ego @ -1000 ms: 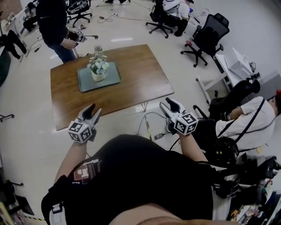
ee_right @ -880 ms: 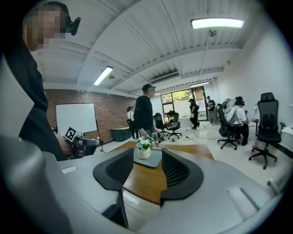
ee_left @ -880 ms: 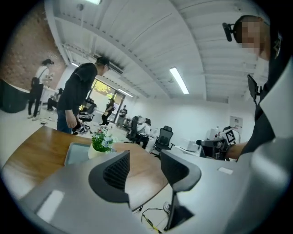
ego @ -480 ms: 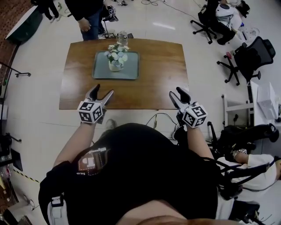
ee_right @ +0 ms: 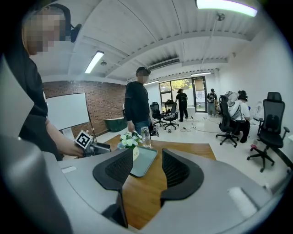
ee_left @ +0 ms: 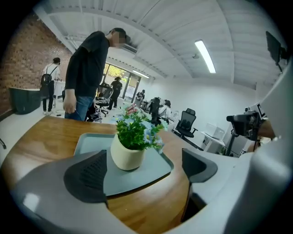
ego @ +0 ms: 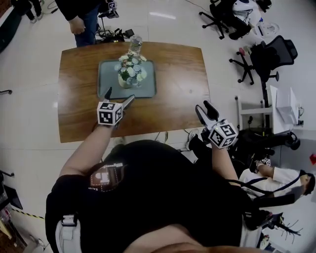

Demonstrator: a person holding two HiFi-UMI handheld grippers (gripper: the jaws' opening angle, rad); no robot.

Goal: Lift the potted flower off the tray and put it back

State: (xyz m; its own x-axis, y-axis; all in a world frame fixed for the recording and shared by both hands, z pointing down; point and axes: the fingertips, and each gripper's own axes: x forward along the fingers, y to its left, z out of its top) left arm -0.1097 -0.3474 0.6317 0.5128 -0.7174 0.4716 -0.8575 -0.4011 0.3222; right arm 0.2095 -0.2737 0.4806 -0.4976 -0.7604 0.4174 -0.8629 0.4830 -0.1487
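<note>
A cream pot of white and blue flowers (ego: 129, 75) stands upright on a grey-green tray (ego: 148, 87) on the brown table (ego: 180, 94). My left gripper (ego: 120, 95) hovers at the tray's near edge. Its jaws have just been opening and stand wide, with nothing between them. In the left gripper view the pot (ee_left: 127, 155) sits just ahead of that gripper (ee_left: 144, 161), apart from both pads. My right gripper (ego: 203, 106) hangs at the table's near right edge, its jaws a little apart and empty. From the right gripper (ee_right: 147, 167) the flowers (ee_right: 128, 137) and tray (ee_right: 144, 163) show farther off.
A glass jar (ego: 135, 43) stands on the table just behind the tray. A person in dark clothes (ego: 79, 15) stands at the far side of the table. Office chairs (ego: 266, 54) and seated people fill the floor to the right.
My left gripper has gone forward over the table to the tray's near edge and its jaws have spread wide. The right gripper has come forward to the table's near right edge.
</note>
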